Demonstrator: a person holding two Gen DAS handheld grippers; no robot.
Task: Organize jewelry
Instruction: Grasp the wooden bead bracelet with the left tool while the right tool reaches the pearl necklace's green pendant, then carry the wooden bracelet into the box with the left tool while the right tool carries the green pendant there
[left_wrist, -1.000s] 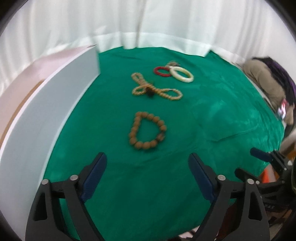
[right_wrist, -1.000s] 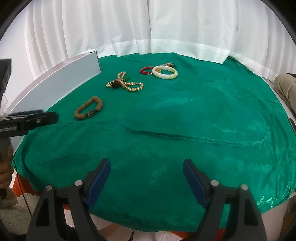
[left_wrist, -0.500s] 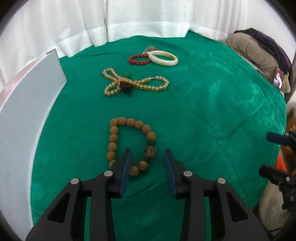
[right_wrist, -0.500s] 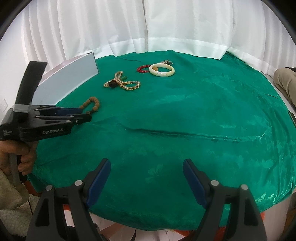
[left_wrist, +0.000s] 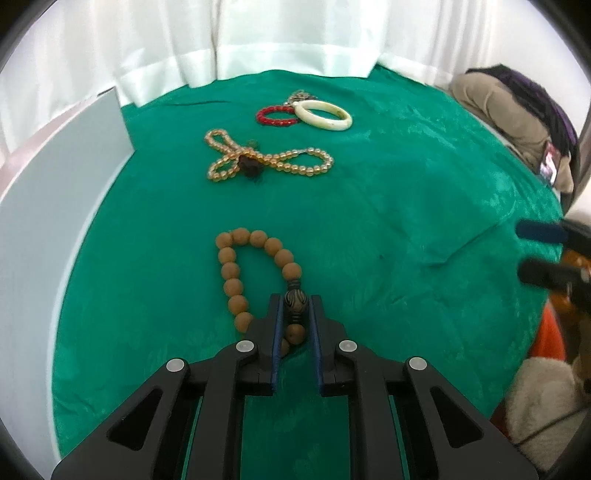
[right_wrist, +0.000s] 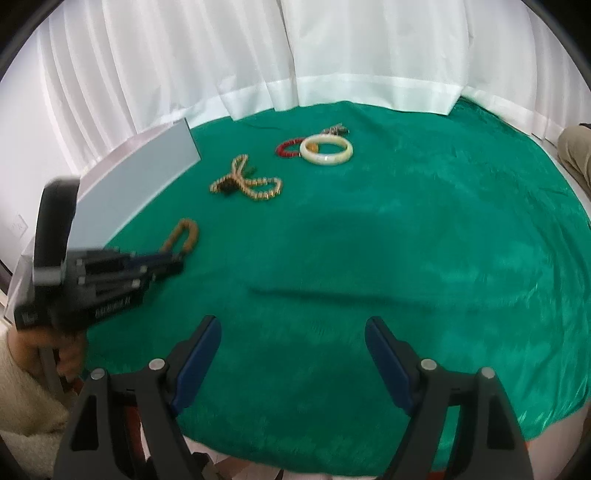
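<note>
Left gripper (left_wrist: 295, 314) is closing, its pads tight on the dark carved bead of the brown bead bracelet (left_wrist: 236, 273). The loop trails away from the jaws, up and left across the green cloth (left_wrist: 406, 229), toward the white box (left_wrist: 55, 206). Right gripper (right_wrist: 291, 354) hangs wide and empty, well apart, so this pickup looks like the left's job.
</note>
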